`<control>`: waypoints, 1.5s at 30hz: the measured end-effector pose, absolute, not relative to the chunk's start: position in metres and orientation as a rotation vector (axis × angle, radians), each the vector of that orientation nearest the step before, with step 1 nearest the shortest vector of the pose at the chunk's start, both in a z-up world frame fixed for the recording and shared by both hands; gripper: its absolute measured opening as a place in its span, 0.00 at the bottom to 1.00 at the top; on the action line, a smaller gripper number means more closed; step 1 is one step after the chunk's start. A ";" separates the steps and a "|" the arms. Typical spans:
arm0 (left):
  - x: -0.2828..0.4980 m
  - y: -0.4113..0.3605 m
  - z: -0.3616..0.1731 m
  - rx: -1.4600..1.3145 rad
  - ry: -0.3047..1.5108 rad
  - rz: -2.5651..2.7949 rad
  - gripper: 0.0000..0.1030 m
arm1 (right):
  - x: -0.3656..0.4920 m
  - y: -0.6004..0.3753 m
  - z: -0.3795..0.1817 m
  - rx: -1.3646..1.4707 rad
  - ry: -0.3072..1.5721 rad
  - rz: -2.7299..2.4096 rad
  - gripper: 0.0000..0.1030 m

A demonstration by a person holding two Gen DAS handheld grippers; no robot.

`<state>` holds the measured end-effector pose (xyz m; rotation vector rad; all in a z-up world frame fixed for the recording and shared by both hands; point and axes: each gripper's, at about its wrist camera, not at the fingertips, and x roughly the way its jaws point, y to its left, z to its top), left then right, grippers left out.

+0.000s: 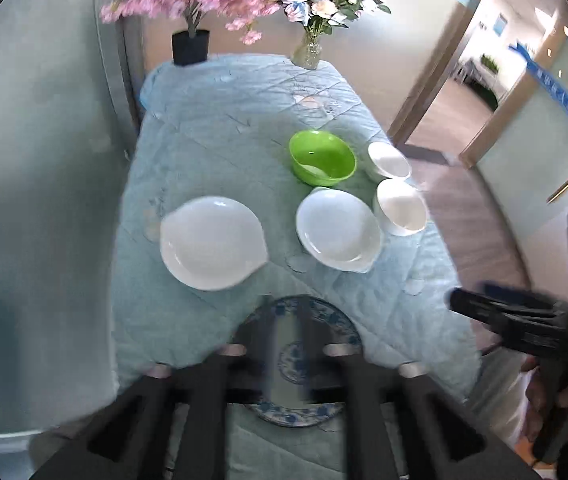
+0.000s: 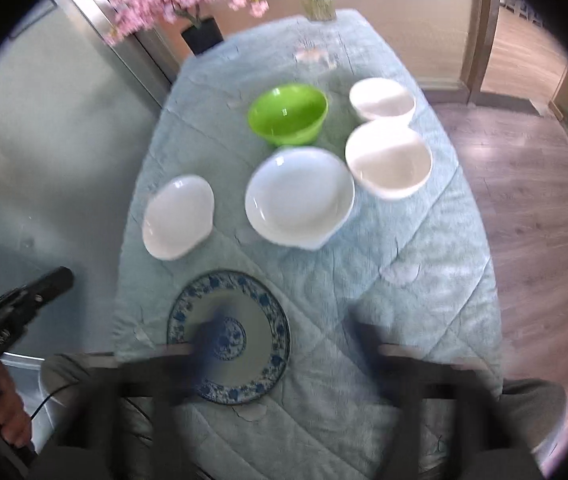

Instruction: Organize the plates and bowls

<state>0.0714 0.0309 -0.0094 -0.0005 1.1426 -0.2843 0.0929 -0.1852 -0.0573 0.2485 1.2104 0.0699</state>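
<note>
Left tool [image 1: 288, 344] spread above blue-patterned plate [image 1: 300, 360]; right tool [image 2: 284, 344] spread.

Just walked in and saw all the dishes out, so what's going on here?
A person holds a gripper in each hand over a table covered with a light blue quilt. Both the left gripper and the right gripper are open and hold nothing. Laid out separately are a blue-patterned plate, two white plates, a green bowl and two white bowls. Nothing is stacked yet.
</note>
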 end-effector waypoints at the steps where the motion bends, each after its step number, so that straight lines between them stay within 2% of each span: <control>1: 0.072 0.028 -0.006 0.020 1.138 -0.251 0.91 | 0.093 -0.187 -0.051 0.240 1.189 0.064 0.99; 2: 0.071 0.028 -0.002 0.024 1.108 -0.222 1.00 | 0.092 -0.189 -0.049 0.230 1.177 0.057 0.99; 4: 0.068 0.034 0.007 0.001 1.043 -0.229 0.99 | 0.093 -0.194 -0.048 0.234 1.175 0.051 0.99; 10: 0.083 0.059 -0.003 -0.050 1.111 -0.210 0.99 | 0.102 -0.189 -0.058 0.257 1.208 0.139 0.99; 22: 0.137 0.113 -0.070 -0.269 1.264 -0.203 0.96 | 0.156 -0.110 -0.079 0.098 1.258 0.327 0.99; 26: 0.166 0.131 -0.097 -0.336 1.310 -0.187 0.90 | 0.197 -0.082 -0.088 -0.002 1.273 0.341 0.99; 31: 0.196 0.149 -0.137 -0.387 1.384 -0.163 0.74 | 0.249 -0.057 -0.109 -0.092 1.306 0.359 0.98; 36: 0.216 0.159 -0.171 -0.414 1.427 -0.155 0.65 | 0.291 -0.053 -0.134 -0.025 1.338 0.386 0.98; 39: 0.226 0.161 -0.187 -0.421 1.447 -0.153 0.60 | 0.308 -0.049 -0.153 -0.015 1.393 0.390 0.85; 41: 0.233 0.161 -0.199 -0.415 1.467 -0.142 0.59 | 0.313 -0.045 -0.170 -0.012 1.430 0.400 0.83; 43: 0.238 0.160 -0.210 -0.402 1.490 -0.129 0.53 | 0.313 -0.041 -0.183 -0.001 1.460 0.414 0.82; 45: 0.242 0.159 -0.219 -0.401 1.507 -0.126 0.52 | 0.312 -0.037 -0.195 0.004 1.481 0.422 0.79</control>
